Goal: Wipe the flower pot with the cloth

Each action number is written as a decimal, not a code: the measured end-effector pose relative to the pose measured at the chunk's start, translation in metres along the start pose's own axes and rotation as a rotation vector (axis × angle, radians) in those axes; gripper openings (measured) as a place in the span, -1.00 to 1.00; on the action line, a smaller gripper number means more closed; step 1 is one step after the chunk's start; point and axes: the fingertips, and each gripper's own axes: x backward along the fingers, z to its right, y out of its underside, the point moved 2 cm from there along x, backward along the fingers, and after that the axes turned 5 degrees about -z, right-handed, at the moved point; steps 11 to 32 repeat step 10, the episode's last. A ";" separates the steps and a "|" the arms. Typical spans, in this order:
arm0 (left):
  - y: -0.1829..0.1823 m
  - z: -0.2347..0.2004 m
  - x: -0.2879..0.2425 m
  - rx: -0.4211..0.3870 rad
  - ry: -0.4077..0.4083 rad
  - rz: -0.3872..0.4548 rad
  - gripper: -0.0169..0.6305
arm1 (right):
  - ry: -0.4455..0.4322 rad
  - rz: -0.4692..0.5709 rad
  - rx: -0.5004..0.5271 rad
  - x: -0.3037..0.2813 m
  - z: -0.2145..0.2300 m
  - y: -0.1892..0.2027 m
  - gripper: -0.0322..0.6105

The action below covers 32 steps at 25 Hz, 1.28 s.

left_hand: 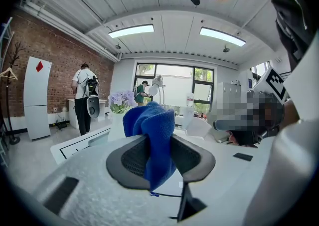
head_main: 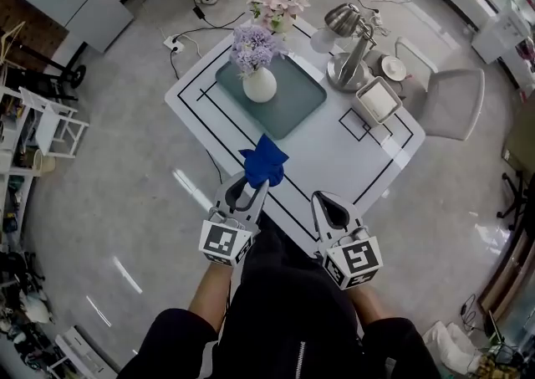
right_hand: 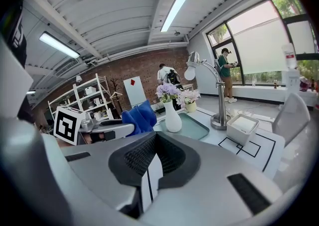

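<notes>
A white flower pot (head_main: 259, 84) with purple flowers stands on a teal tray (head_main: 303, 99) on the white table (head_main: 351, 160). It also shows in the right gripper view (right_hand: 173, 116) and, partly hidden, as the pot (left_hand: 116, 124) behind the cloth in the left gripper view. My left gripper (head_main: 255, 182) is shut on a bunched blue cloth (head_main: 264, 163), held above the table's near edge, short of the tray. The cloth (left_hand: 152, 135) sticks up between the jaws. My right gripper (head_main: 323, 198) hovers beside it, shut and empty (right_hand: 151, 165).
A second small pot with pink flowers (head_main: 280, 9) stands at the table's far edge. A chrome desk lamp (head_main: 351, 59), a white square box (head_main: 378, 101) and a small plate (head_main: 393, 68) sit right of the tray. A grey chair (head_main: 451, 101) stands at the right side.
</notes>
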 end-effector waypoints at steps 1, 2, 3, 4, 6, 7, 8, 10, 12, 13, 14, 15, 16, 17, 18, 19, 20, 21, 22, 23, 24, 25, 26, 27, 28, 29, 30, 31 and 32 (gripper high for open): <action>0.001 0.002 0.001 0.001 0.002 -0.003 -0.56 | 0.000 0.000 0.001 0.001 0.000 0.000 -0.87; 0.001 0.004 0.001 0.000 0.004 -0.005 -0.56 | -0.001 0.000 0.002 0.002 0.000 0.000 -0.87; 0.001 0.006 0.001 -0.001 0.006 -0.007 -0.56 | -0.001 0.000 0.003 0.003 0.000 0.000 -0.87; 0.001 0.007 0.002 -0.003 0.007 -0.008 -0.56 | -0.002 0.000 0.004 0.004 0.000 0.000 -0.87; 0.001 0.011 0.004 -0.005 0.010 -0.009 -0.56 | -0.005 0.000 0.005 0.007 -0.001 0.002 -0.87; 0.001 0.013 0.005 -0.005 0.011 -0.009 -0.56 | -0.007 0.000 0.006 0.008 -0.002 0.002 -0.87; 0.001 0.015 0.005 -0.005 0.012 -0.010 -0.56 | -0.008 0.000 0.007 0.010 -0.003 0.003 -0.87; 0.001 0.018 0.007 -0.006 0.015 -0.011 -0.56 | -0.011 0.000 0.008 0.013 -0.004 0.004 -0.87; 0.001 0.018 0.007 -0.006 0.015 -0.011 -0.56 | -0.011 0.000 0.008 0.013 -0.004 0.004 -0.87; 0.001 0.018 0.007 -0.006 0.015 -0.011 -0.56 | -0.011 0.000 0.008 0.013 -0.004 0.004 -0.87; 0.001 0.018 0.007 -0.006 0.015 -0.011 -0.56 | -0.011 0.000 0.008 0.013 -0.004 0.004 -0.87; 0.001 0.018 0.007 -0.006 0.015 -0.011 -0.56 | -0.011 0.000 0.008 0.013 -0.004 0.004 -0.87; 0.001 0.018 0.007 -0.006 0.015 -0.011 -0.56 | -0.011 0.000 0.008 0.013 -0.004 0.004 -0.87; 0.001 0.018 0.007 -0.006 0.015 -0.011 -0.56 | -0.011 0.000 0.008 0.013 -0.004 0.004 -0.87; 0.001 0.018 0.007 -0.006 0.015 -0.011 -0.56 | -0.011 0.000 0.008 0.013 -0.004 0.004 -0.87; 0.001 0.018 0.007 -0.006 0.015 -0.011 -0.56 | -0.011 0.000 0.008 0.013 -0.004 0.004 -0.87; 0.001 0.018 0.007 -0.006 0.015 -0.011 -0.56 | -0.011 0.000 0.008 0.013 -0.004 0.004 -0.87; 0.001 0.018 0.007 -0.006 0.015 -0.011 -0.56 | -0.011 0.000 0.008 0.013 -0.004 0.004 -0.87; 0.001 0.018 0.007 -0.006 0.015 -0.011 -0.56 | -0.011 0.000 0.008 0.013 -0.004 0.004 -0.87; 0.001 0.018 0.007 -0.006 0.015 -0.011 -0.56 | -0.011 0.000 0.008 0.013 -0.004 0.004 -0.87; 0.001 0.018 0.007 -0.006 0.015 -0.011 -0.56 | -0.011 0.000 0.008 0.013 -0.004 0.004 -0.87; 0.001 0.018 0.007 -0.006 0.015 -0.011 -0.56 | -0.011 0.000 0.008 0.013 -0.004 0.004 -0.87; 0.001 0.018 0.007 -0.006 0.015 -0.011 -0.56 | -0.011 0.000 0.008 0.013 -0.004 0.004 -0.87; 0.001 0.018 0.007 -0.006 0.015 -0.011 -0.56 | -0.011 0.000 0.008 0.013 -0.004 0.004 -0.87; 0.001 0.018 0.007 -0.006 0.015 -0.011 -0.56 | -0.011 0.000 0.008 0.013 -0.004 0.004 -0.87; 0.001 0.018 0.007 -0.006 0.015 -0.011 -0.56 | -0.011 0.000 0.008 0.013 -0.004 0.004 -0.87; 0.001 0.018 0.007 -0.006 0.015 -0.011 -0.56 | -0.011 0.000 0.008 0.013 -0.004 0.004 -0.87; 0.001 0.018 0.007 -0.006 0.015 -0.011 -0.56 | -0.011 0.000 0.008 0.013 -0.004 0.004 -0.87; 0.001 0.018 0.007 -0.006 0.015 -0.011 -0.56 | -0.011 0.000 0.008 0.013 -0.004 0.004 -0.87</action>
